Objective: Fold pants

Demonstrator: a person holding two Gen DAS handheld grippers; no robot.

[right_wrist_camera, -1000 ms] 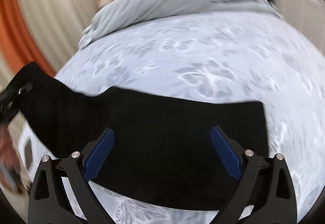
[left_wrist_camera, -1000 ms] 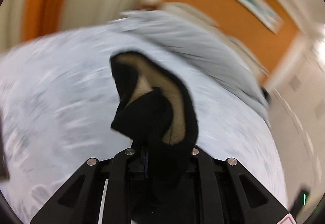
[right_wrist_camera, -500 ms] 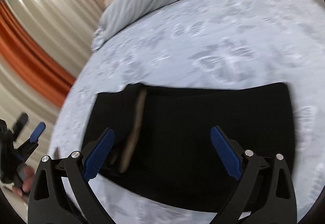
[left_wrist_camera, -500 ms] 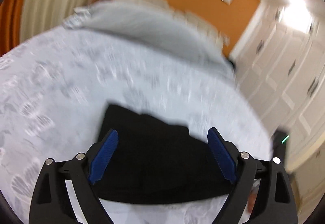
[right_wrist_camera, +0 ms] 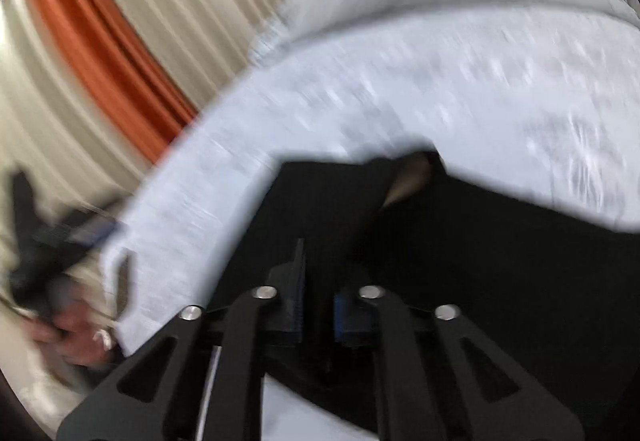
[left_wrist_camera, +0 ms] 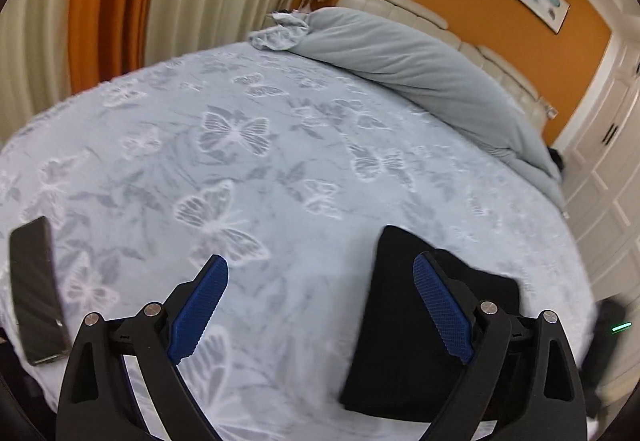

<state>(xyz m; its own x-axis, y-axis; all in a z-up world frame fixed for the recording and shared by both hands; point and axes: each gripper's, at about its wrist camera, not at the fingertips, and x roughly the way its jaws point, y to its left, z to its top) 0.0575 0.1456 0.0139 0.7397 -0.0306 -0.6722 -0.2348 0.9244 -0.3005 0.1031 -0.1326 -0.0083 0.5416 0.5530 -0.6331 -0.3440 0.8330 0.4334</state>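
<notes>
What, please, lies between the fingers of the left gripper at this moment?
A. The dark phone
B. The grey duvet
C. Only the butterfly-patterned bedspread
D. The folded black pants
C: the left gripper stands wide open over bare bedspread, while the black pants lie off to the right behind its right finger and the phone lies at the far left.

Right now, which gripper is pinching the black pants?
The right gripper: it has just closed on the black pants. The left gripper is wide open over bare bedspread.
</notes>
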